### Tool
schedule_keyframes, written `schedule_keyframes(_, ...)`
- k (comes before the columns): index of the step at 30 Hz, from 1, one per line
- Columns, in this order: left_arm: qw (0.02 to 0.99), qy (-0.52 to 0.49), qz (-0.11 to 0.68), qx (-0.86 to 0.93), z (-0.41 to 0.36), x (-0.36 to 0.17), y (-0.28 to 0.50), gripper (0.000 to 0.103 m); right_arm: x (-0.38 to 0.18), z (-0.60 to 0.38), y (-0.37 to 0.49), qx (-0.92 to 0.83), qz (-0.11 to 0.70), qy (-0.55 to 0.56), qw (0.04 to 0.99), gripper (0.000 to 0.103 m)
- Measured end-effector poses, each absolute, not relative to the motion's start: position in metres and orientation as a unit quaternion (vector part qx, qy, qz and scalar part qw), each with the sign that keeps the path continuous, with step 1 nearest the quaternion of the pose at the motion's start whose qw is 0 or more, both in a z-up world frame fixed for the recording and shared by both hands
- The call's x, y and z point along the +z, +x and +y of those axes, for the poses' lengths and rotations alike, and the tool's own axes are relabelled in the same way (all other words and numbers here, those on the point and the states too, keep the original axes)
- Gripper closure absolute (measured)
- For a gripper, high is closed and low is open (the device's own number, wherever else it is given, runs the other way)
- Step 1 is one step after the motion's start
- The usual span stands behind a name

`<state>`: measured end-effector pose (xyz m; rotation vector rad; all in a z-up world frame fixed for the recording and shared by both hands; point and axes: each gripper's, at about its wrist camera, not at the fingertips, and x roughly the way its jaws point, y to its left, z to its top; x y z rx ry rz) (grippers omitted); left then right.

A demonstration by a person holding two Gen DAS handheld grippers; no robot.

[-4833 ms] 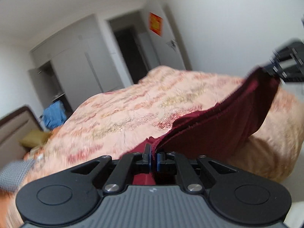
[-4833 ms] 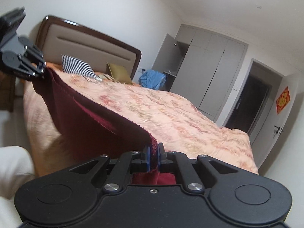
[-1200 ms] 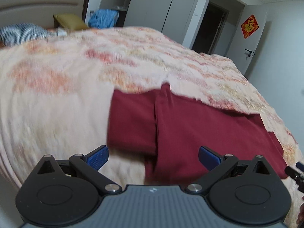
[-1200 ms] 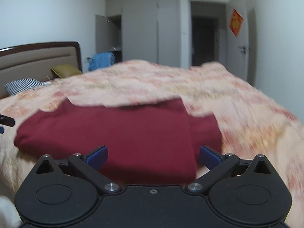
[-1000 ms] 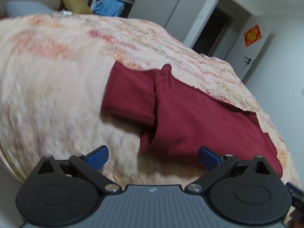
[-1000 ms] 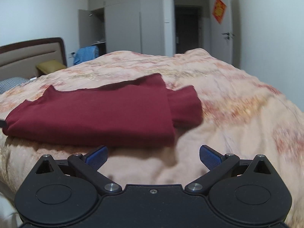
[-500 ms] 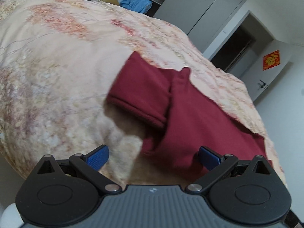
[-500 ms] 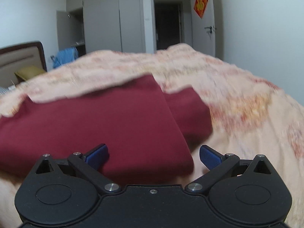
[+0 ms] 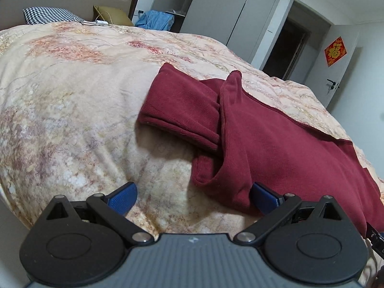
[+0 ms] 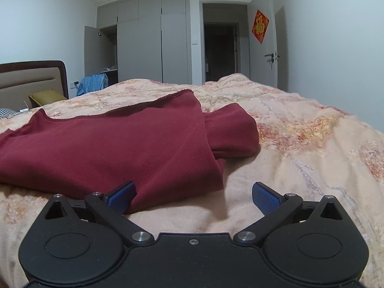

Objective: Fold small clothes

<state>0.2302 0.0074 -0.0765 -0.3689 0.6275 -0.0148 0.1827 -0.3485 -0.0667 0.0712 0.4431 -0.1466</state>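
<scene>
Red top (image 9: 276,139) flat, both jaws wide

Home bedroom: bed (image 9: 72,96) with padded headboard (image 9: 72,7), pillows (image 9: 48,15), built-in wardrobe (image 10: 148,40), door (image 10: 262,45).

Soft, even indoor light; both views sharp, edges bent by fisheye and vignetted black; doorway (image 10: 219,52) left dark.
</scene>
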Motion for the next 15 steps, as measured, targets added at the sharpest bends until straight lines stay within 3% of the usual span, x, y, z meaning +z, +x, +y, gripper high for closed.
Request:
schedule_keyframes(6,0.933,-0.187,0.306,-0.010,0.010,-0.076,0.228,0.000,-0.024,-0.317,0.183,-0.060,0.165,0.029,0.984,0.000)
schedule_keyframes(15,0.929,-0.209,0.306,-0.011,0.016,-0.076,0.223,0.000,-0.013,-0.251,0.265,0.046,0.195,-0.078,0.977,0.001)
